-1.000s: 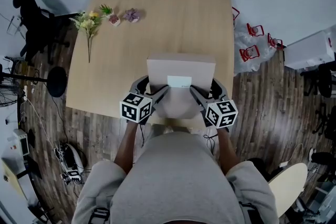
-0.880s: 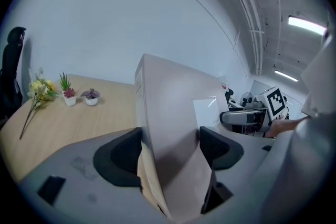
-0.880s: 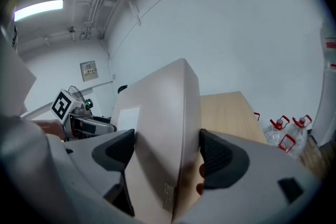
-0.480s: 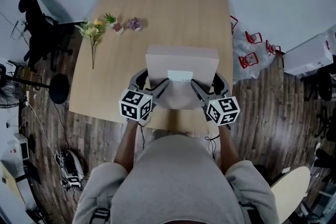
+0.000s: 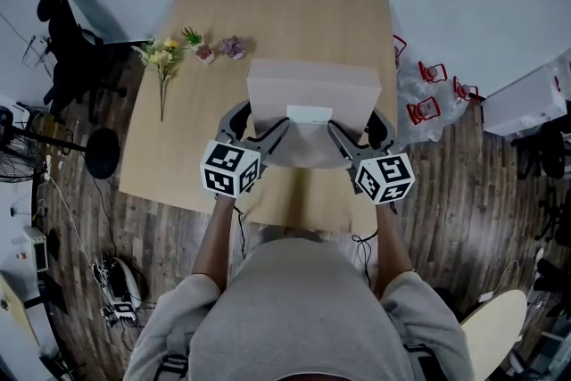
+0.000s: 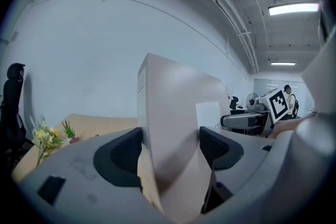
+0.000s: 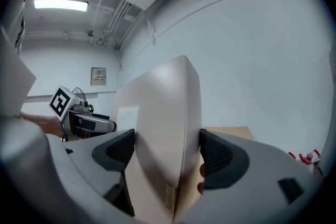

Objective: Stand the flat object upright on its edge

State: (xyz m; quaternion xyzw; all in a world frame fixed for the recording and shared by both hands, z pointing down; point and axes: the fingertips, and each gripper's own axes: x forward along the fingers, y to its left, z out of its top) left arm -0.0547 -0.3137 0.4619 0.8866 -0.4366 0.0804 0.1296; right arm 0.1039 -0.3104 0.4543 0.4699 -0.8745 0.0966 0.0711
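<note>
A flat pale cardboard box (image 5: 312, 94) with a white label (image 5: 310, 113) is held tilted up over the near part of the wooden table (image 5: 294, 22). My left gripper (image 5: 254, 129) is shut on its left end and my right gripper (image 5: 361, 131) is shut on its right end. In the left gripper view the box (image 6: 173, 123) stands on edge between the dark pads (image 6: 122, 152). The right gripper view has the box (image 7: 163, 118) pinched the same way, with a black pad on each side. Its lower edge is hidden behind the grippers.
A bunch of yellow flowers (image 5: 161, 60) and two small potted plants (image 5: 219, 49) lie at the table's far left. A black chair (image 5: 62, 27) stands left of the table. Red clips and a plastic bag (image 5: 426, 85) lie on the floor to the right.
Both grippers have carried the box a little farther out over the table, and it now stands a bit steeper. The grip on both ends is unchanged.
</note>
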